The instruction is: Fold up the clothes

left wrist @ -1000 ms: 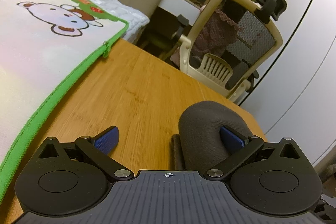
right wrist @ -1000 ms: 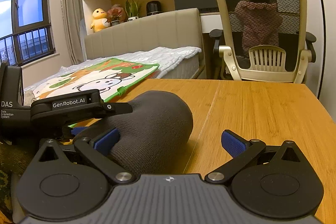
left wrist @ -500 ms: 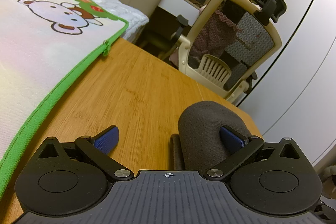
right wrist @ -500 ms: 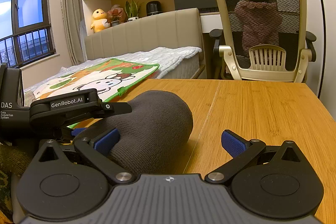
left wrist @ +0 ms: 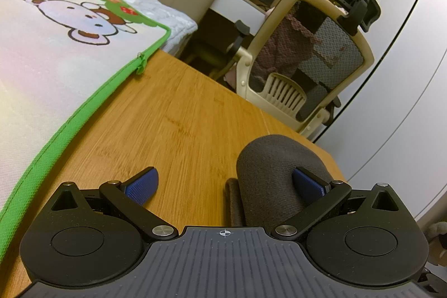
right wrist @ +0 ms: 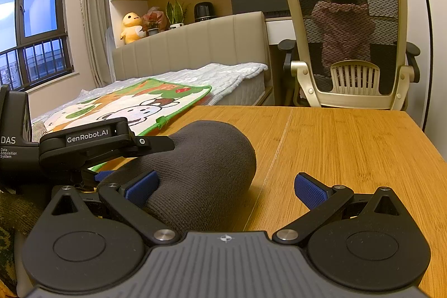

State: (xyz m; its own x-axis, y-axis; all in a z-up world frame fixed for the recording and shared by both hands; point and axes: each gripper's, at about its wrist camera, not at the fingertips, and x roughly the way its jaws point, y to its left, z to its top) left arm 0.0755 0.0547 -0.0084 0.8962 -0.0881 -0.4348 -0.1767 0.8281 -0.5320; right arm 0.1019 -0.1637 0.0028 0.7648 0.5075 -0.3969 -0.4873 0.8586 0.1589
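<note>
Left wrist | knit hat [left wrist: 268, 175] against left claw [left wrist: 225, 183] right finger; apparently ungripped

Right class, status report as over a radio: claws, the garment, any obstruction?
Left claw open, right claw open. Grey knit garment bunched on wooden table, between both claws, ungripped. Cartoon mat lies alongside, apart from it.

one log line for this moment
left gripper: open | right gripper: open | grey knit garment: bunched on wooden table, between both grippers
</note>
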